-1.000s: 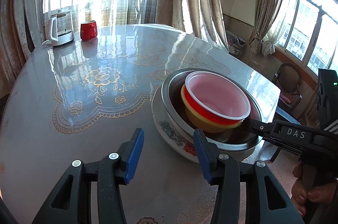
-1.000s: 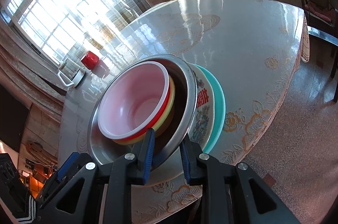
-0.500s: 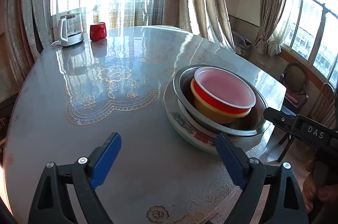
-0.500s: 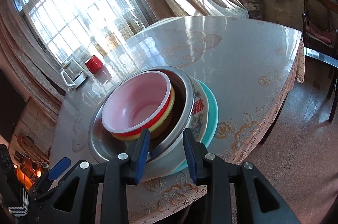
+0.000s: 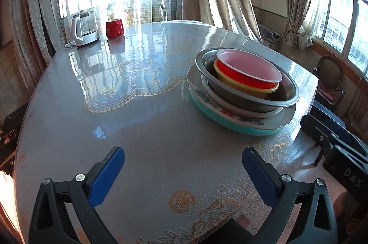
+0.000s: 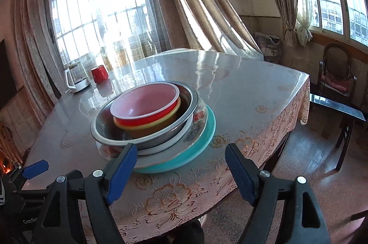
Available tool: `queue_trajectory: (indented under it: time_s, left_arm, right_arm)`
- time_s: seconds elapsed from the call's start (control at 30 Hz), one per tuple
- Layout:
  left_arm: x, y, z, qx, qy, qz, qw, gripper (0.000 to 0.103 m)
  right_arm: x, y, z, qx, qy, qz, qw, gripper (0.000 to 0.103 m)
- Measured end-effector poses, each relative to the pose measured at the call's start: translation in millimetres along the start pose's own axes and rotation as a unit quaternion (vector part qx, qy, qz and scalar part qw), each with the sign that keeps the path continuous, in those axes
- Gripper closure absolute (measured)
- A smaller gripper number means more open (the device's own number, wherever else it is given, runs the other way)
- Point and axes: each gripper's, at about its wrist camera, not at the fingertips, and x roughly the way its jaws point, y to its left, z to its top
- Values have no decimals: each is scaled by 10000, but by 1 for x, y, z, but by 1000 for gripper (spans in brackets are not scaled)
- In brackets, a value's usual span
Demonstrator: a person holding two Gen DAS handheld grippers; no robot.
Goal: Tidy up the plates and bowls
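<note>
Bowls and plates nested in one stack near the worktop point(image 5: 161, 152) edge: red bowl point(image 6: 147, 109) in yellow bowl point(image 6: 149, 126), steel basin point(image 5: 248, 85), patterned plate point(image 6: 197, 126), teal plate point(image 5: 230, 126) lowest, left tool point(image 5: 182, 173) and right tool point(image 6: 181, 169) both just spread apart (nothing between either).
</note>
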Motion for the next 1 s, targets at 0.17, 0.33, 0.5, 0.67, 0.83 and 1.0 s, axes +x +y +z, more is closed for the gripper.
queue_trajectory:
  time_s: [0.17, 0.33, 0.5, 0.67, 0.83, 1.0]
  left_arm:
    - [-6, 7, -12, -268, -256, 68, 9993, 0]
    - [-12, 5, -16, -210, -434, 176, 9987, 0]
    - [-13, 5, -18, -246, -389, 251, 9986, 0]
    - [-12, 5, -19, -229, -365, 334, 9985, 0]
    - [-9, 3, -19, -156, -266, 455, 9985, 0]
    - [-8, 4, -20, -173, -254, 466, 9984, 0]
  right_arm:
    - [-1, 5, -17, -92, 168, -83, 9998, 22]
    - [-1, 6, -28, -164, 300, -160, 9993, 22]
    - [-4, 4, -28, -107, 247, -186, 9995, 22]
    - [-3, 2, -28, -69, 294, -129, 9995, 22]
    - [-4, 4, -27, -78, 283, -132, 9995, 22]
    - [-4, 2, -27, -57, 302, -126, 9994, 22]
